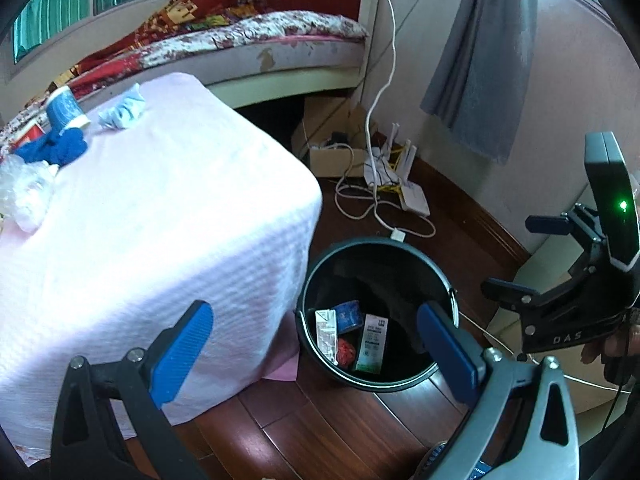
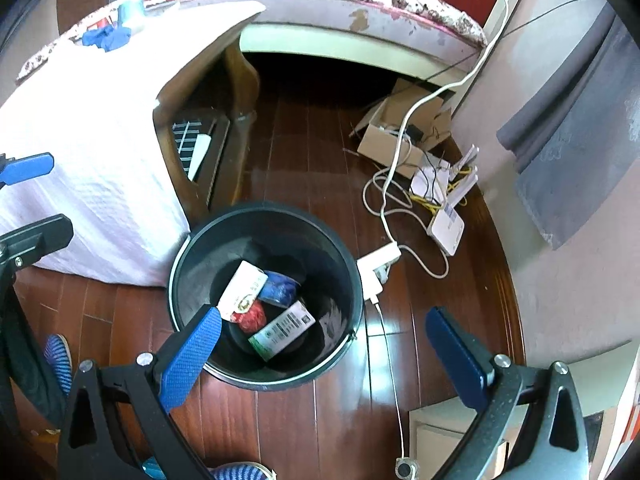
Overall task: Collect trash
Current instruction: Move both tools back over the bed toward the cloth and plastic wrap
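- Two grippers are in my views, and both stand wide apart with nothing between their blue pads: the left gripper (image 1: 316, 344) fills the bottom of its own view, the right gripper (image 2: 322, 340) the bottom of its own.
- In the left view I also see the right gripper from the side at the right edge of the frame, with a green light on its black body, held by a hand (image 1: 616, 344) low at the right edge.
- The black bin (image 2: 356, 280) stands on the dark wooden floor (image 2: 296, 152), at lower centre of both views, just beside the corner of the draped table (image 1: 160, 216).
- Inside the bin I count four pieces: a white carton (image 2: 242, 290), a blue wrapper (image 2: 280, 288), a red crumpled piece (image 2: 250, 316) and a white-and-green box (image 2: 282, 330), all lying together on the bottom.
- On the pink-white cloth at the upper left of the left view I still have trash to fetch: a blue paper cup (image 1: 64, 110) on its side, a dark blue crumpled thing (image 1: 52, 148) just below it, a pale blue wad (image 1: 122, 110) to the right, and clear crumpled plastic (image 1: 26, 194) at the left edge.
- Behind the bin, toward the wall, lie a white cable (image 2: 416, 128), a cardboard box (image 2: 394, 136) and a white router (image 2: 446, 228).
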